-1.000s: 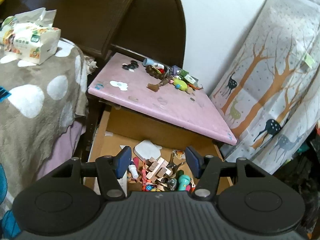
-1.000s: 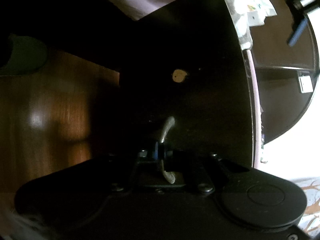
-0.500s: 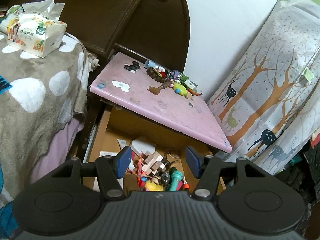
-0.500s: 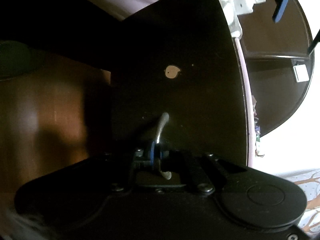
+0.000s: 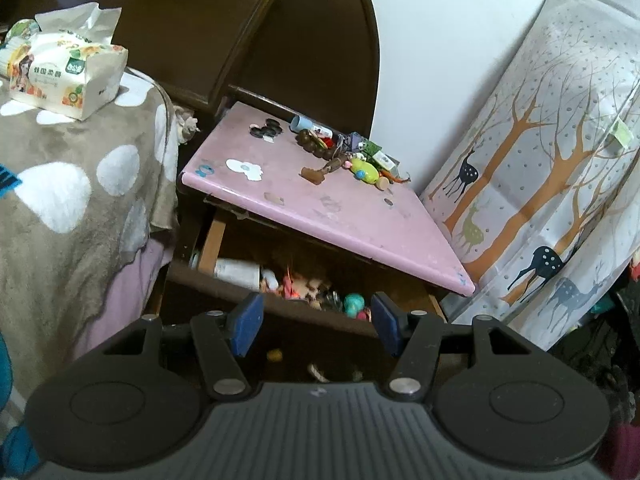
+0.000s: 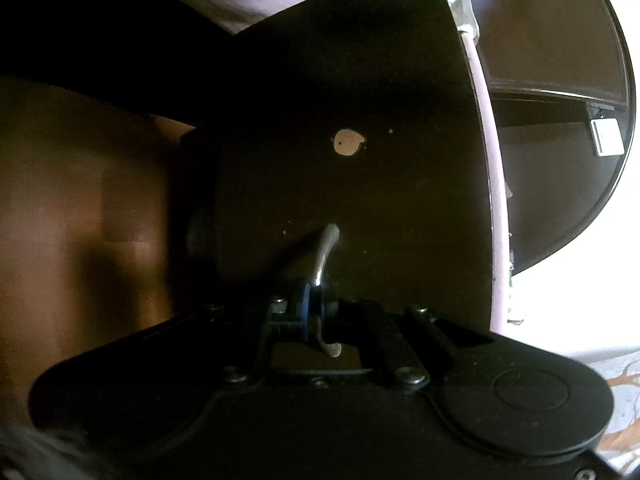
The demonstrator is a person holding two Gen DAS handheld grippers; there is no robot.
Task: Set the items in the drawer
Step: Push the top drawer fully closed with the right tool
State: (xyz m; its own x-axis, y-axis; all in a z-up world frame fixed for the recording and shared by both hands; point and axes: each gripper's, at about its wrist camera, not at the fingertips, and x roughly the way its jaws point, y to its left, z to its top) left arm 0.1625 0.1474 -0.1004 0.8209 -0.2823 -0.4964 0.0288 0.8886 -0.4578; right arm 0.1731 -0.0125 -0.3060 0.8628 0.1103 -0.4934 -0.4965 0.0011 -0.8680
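My right tool [image 6: 316,304] was clamped shut on the metal handle [image 6: 326,248] of the drawer front [image 6: 340,184], the curved bar running out ahead of the pads against the dark wood. My left tool [image 5: 314,318] hung wide open with nothing between its blue pads [image 5: 246,318], looking down over the drawer [image 5: 304,284] just ahead of it.

Over the last second the drawer had slid most of the way in. A second earlier its tan floor and heaped contents lay fully exposed; now only a narrow strip showed between the dark front edge and the pink worktop [image 5: 320,208] above. I judged I was closing it, so this round of placing seemed finished.

The clutter in the drawer [image 5: 316,288] showed as a jumble: a white bottle on its side to the left, pink and red bits in the middle, a teal piece to the right, motion-blurred. Beyond, a cluster of small toys [image 5: 344,156] sat at the far side of the worktop, so more items looked left to put away. Far left, a tissue pack [image 5: 64,76] rested on the spotted blanket [image 5: 72,184].
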